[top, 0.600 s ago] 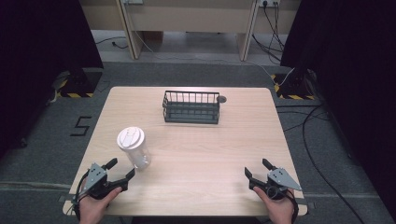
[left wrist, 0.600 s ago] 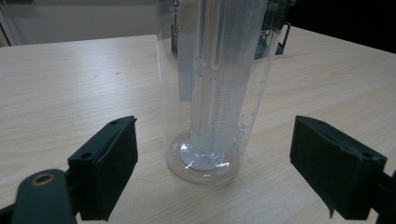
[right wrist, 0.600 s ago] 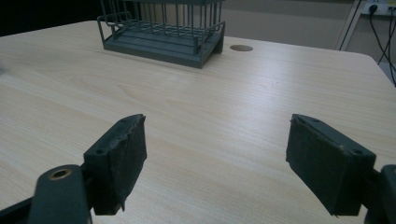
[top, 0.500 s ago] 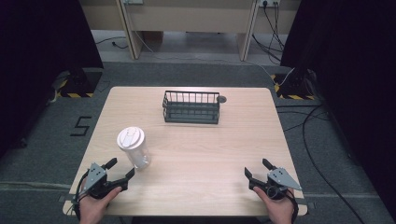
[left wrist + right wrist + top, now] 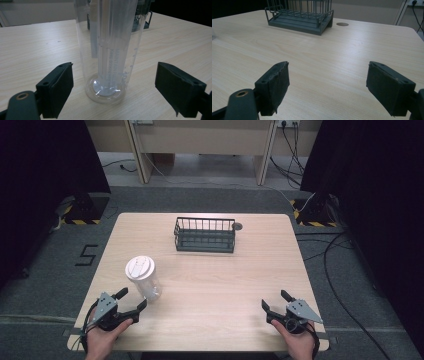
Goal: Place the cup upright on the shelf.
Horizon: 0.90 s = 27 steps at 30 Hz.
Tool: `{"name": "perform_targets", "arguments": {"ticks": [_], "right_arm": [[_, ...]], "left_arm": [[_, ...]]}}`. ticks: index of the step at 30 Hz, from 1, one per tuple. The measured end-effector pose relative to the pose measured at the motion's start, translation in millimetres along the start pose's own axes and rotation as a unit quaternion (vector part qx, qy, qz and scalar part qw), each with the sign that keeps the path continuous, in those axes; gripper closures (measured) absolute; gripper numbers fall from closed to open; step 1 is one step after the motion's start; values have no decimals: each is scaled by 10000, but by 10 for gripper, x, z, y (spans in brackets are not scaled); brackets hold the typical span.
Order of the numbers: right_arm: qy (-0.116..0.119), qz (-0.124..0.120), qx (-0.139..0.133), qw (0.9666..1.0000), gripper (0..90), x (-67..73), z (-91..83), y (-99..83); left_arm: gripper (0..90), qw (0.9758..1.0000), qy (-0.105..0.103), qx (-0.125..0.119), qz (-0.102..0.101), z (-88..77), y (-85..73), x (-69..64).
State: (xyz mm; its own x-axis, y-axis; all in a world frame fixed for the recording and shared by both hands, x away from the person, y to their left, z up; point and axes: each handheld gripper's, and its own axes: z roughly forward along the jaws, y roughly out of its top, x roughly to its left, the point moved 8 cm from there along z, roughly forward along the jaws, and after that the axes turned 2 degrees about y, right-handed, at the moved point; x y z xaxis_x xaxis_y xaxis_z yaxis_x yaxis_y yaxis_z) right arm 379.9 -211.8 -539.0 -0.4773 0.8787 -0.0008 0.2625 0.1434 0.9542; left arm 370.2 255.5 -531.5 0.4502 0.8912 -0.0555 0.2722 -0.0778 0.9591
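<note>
**Approach to a clear lidded tumbler, grasp not yet made**

The work appears to be at its opening stage. The left gripper (image 5: pixel 131 305) sits at the near left of the wooden table (image 5: pixel 250 270), its jaws spread wide and aimed at the clear plastic tumbler (image 5: pixel 143 279), which stands upright just ahead of them. In the left gripper view the tumbler (image 5: pixel 110 50) rises between the two black pads, with bare table visible on either side of its base, so neither pad touches it. Closing on the tumbler, lifting it and carrying it elsewhere all remain to be done.

The right gripper (image 5: pixel 278 303) rests at the near right edge, jaws likewise spread and holding nothing; open table lies ahead of it.

Containers: the tumbler wears a white lid, and a straw-like tube seems to run down its middle, though reflections in the wall make this uncertain; no liquid can be made out. The dark wire basket (image 5: pixel 205 234) stands at the far centre, well apart from the tumbler, and looks empty in the right gripper view (image 5: pixel 300 15).
</note>
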Motion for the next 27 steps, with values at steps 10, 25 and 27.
{"name": "perform_targets", "arguments": {"ticks": [10,25,27], "right_arm": [[-1,-10,24,10000,193,-3,10,0],[-11,46,55,10000,194,-8,13,-4],[-14,51,72,10000,194,-9,15,-6]], "left_arm": [[145,9999,-47,-79,120,141,177,16],[141,9999,-82,-66,121,384,192,36],[140,9999,-80,-71,118,415,192,37]]}}
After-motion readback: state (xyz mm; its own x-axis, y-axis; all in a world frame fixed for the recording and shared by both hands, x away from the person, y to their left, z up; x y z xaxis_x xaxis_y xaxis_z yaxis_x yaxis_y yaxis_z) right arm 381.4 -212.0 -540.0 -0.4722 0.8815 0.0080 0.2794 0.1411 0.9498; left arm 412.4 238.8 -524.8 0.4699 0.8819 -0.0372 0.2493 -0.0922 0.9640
